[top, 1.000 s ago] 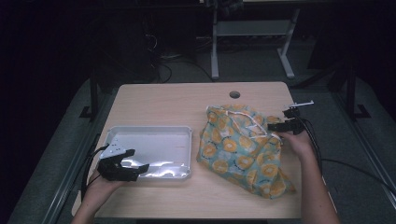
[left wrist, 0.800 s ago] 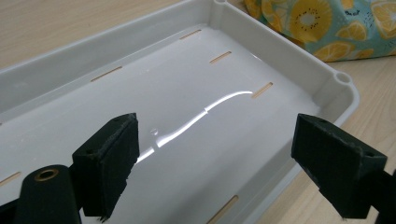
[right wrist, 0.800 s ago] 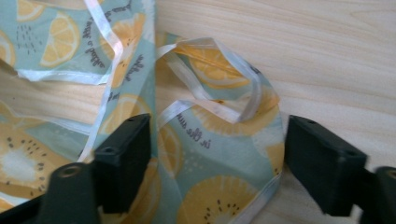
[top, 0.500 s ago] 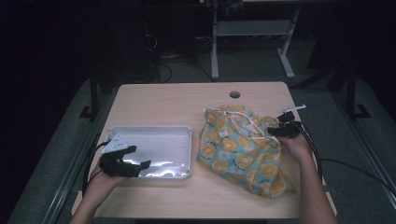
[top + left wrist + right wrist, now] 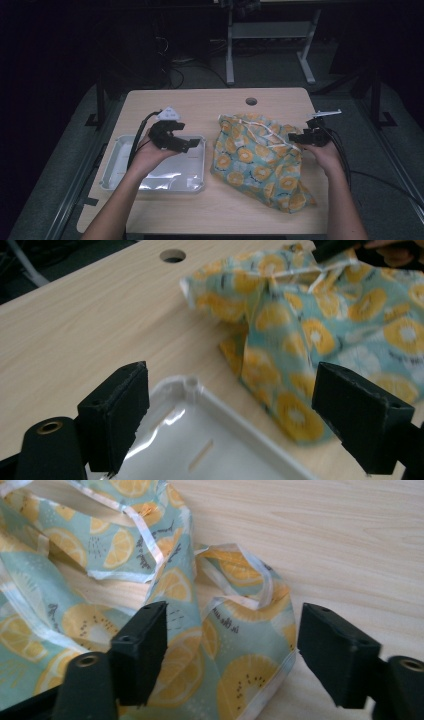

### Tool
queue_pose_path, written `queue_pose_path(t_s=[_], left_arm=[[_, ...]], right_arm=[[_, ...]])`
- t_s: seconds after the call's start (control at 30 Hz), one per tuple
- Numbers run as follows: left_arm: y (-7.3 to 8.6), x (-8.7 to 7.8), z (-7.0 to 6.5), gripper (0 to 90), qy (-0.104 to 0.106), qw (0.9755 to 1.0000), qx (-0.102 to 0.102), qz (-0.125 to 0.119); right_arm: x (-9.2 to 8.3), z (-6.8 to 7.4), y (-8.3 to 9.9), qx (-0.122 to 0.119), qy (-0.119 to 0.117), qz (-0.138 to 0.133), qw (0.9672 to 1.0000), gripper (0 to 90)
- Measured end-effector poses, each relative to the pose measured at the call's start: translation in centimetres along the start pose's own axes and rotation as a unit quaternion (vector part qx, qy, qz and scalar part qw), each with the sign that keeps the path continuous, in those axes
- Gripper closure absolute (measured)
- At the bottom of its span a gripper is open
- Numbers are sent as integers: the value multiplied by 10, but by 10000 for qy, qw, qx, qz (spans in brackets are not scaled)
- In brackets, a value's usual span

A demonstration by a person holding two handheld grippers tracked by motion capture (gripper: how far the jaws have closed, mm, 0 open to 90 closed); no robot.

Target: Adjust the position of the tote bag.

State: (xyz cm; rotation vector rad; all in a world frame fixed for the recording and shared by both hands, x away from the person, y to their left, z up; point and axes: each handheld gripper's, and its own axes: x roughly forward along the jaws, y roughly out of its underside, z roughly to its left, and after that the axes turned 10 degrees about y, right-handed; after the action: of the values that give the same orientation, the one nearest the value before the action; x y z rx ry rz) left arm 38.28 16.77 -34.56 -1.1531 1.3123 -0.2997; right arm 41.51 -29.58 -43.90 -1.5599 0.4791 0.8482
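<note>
A teal cloth bag printed with lemon slices (image 5: 260,160) lies crumpled on the right half of the wooden table. It also shows in the left gripper view (image 5: 320,330). A white plastic tray (image 5: 150,190) sits at the left, and its corner is below the left jaws (image 5: 210,450). My left gripper (image 5: 186,144) hovers open over the tray's far right part, pointing at the bag, with nothing between its jaws (image 5: 235,390). My right gripper (image 5: 296,136) is at the bag's right edge. Its jaws have just been opening (image 5: 232,625). The bag's white-edged strap (image 5: 240,605) lies between them, unpressed.
A round cable hole (image 5: 251,101) is in the table's far edge. Bare wood stretches behind the tray and bag. Cables trail from both grippers. A grey metal frame (image 5: 270,35) stands on the dark floor beyond the table.
My left gripper has risen from the tray's near left corner and swung right and forward toward the bag. The right hand has stayed by the bag's right edge.
</note>
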Motion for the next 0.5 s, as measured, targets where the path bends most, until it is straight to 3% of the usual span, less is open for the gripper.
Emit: queue_pose_path(t_s=[0.2, 0.3, 0.33, 0.5], left_arm=[[-34, 26, 8, 147, 54, 9998, 157, 109], [-47, 47, 14, 147, 136, 9998, 52, 106], [-54, 60, 17, 147, 123, 9998, 30, 184], [-66, 95, 25, 146, 116, 9989, 21, 458]], right_arm=[[-4, 7, 0, 41, -23, 111, 9999, 169], [-3, 10, 1, 76, -49, 169, 9998, 143], [-2, 11, 1, 83, -46, 199, 9998, 143], [5, 12, 5, 35, -47, 233, 9997, 143]])
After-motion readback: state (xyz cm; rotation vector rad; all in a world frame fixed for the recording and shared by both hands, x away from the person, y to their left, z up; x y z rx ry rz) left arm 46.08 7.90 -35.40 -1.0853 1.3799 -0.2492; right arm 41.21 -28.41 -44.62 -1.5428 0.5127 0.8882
